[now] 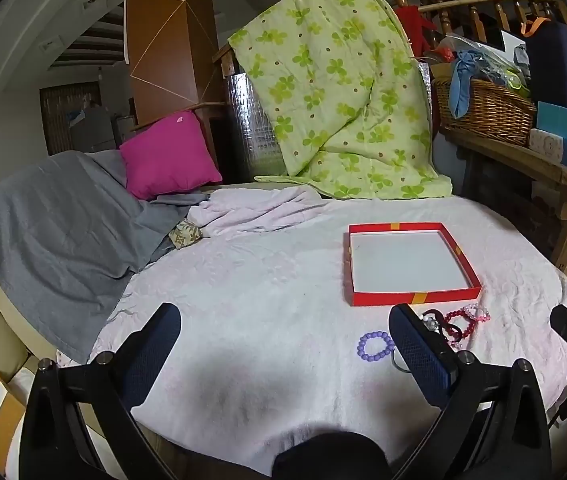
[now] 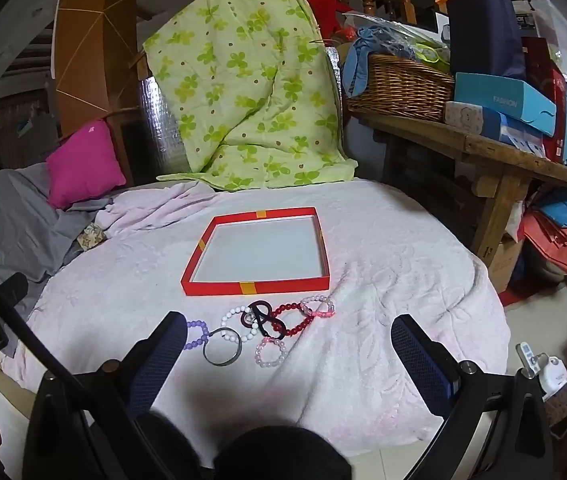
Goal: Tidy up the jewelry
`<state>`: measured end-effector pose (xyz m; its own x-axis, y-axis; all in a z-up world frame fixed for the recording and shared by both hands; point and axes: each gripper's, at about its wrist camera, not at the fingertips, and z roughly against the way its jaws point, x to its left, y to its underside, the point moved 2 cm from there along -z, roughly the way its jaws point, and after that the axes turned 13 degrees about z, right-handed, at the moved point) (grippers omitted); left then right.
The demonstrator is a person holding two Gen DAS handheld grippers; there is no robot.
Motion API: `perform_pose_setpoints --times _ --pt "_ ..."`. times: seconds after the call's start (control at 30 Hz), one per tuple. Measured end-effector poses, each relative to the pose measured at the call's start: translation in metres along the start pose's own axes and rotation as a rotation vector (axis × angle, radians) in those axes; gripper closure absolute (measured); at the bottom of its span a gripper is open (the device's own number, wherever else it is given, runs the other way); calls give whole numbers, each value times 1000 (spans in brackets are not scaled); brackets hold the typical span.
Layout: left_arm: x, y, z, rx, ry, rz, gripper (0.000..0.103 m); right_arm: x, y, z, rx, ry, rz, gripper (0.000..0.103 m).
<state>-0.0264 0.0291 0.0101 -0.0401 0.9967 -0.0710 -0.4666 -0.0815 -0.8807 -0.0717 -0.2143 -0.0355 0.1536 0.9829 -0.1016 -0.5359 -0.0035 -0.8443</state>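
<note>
Left tongs: the left tongs are spread wide with nothing between the dark blue padded fingers; they hover above the round surface covered with a pale pink textured cloth.
Right tongs: the right tongs are likewise spread wide and empty, tilted down over the near part of the same surface.
Box: a shallow square red cardboard box with orange tape marks and a white floor lies open on the cloth, past the jewelry; nothing lies in it.
Jewelry: the pieces lie in a loose cluster on the cloth just in front of the box's near wall.
Purple piece: a lilac beaded bracelet lies at the left end of the cluster, just beside the left tongs' right finger; in the right wrist view it is partly hidden behind the right tongs' left finger.
Ring piece: a dark grey metal bangle lies flat, touching the lilac beads.
White piece: a white beaded bracelet lies beside the bangle.
Dark piece: a glossy dark maroon twisted loop lies across the middle of the cluster.
Red piece: a dark red beaded bracelet lies to its right.
Pink pieces: a pale pink beaded bracelet lies nearest the camera; a pink-and-clear beaded bracelet lies at the right end, near the box.
Behind: a green flower-print quilt hangs over a chair back past the surface.
</note>
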Motion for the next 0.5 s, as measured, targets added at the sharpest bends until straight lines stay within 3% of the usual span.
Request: perform_pose_setpoints --times 0.5 --pt "3 5 5 -8 -5 -1 0 -4 -6 0 -8 1 -8 0"
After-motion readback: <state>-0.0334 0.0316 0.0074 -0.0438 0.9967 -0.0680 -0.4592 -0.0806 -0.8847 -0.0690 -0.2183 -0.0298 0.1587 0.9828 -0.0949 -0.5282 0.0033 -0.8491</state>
